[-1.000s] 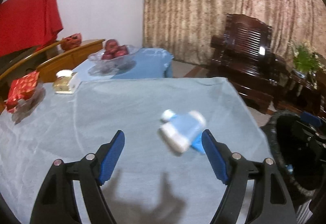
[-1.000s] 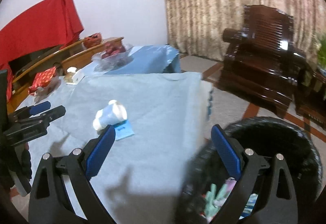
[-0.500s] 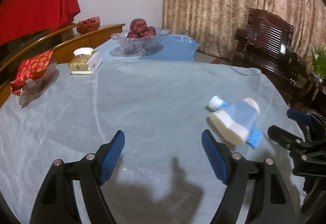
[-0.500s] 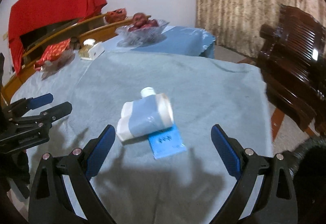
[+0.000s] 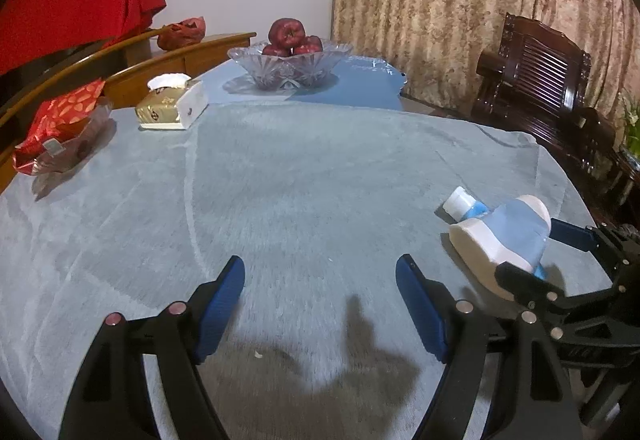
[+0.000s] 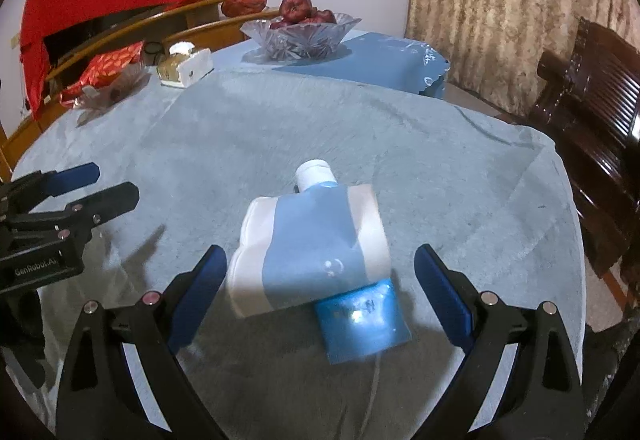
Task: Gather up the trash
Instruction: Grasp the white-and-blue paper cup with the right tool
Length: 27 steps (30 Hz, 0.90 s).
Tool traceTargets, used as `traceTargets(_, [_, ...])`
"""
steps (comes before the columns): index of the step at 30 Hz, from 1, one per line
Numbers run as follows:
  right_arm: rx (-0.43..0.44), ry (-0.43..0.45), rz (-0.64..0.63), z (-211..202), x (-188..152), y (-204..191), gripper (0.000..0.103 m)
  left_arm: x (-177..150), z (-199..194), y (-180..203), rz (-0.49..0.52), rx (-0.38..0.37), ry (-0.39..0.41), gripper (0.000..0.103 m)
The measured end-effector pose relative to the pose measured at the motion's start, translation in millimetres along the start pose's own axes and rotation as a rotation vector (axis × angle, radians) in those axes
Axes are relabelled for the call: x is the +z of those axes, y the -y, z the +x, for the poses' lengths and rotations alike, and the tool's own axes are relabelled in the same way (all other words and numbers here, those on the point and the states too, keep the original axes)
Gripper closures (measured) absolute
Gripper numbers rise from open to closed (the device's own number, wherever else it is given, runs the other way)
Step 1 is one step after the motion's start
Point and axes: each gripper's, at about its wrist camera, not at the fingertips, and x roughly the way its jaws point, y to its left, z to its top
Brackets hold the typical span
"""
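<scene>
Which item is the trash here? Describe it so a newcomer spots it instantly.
On the table's grey-blue cloth, look at the near edge, far from the glass fruit bowl. Between the open right gripper fingers lies the crumpled pouch: blue and white with a white screw cap, the only thing lying flat mid-cloth.

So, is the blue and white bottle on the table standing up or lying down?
Lying down. The bottle rests on its side on the grey tablecloth, with its white cap pointing away toward the fruit bowl.
</scene>
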Motion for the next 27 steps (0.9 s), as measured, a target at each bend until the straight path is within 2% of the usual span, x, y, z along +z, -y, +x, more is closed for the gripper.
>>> traceTargets(10, [-0.008,-0.063,-0.041,20,3,-8,0.012,2,8,-3,-0.024,-0.008,-0.009,0.026])
traceTargets(15, [-0.004,-0.088,-0.044,24,2,-8,0.029,4,9,-2,-0.028,-0.015,-0.008,0.026])
traceTargets(21, [0.016,-0.074,-0.026,17,1,-3,0.030,6,7,4,-0.022,-0.025,-0.007,0.026])
traceTargets(27, [-0.003,-0.038,0.039,-4,1,23,0.030,9,8,22,-0.011,-0.049,-0.007,0.026])
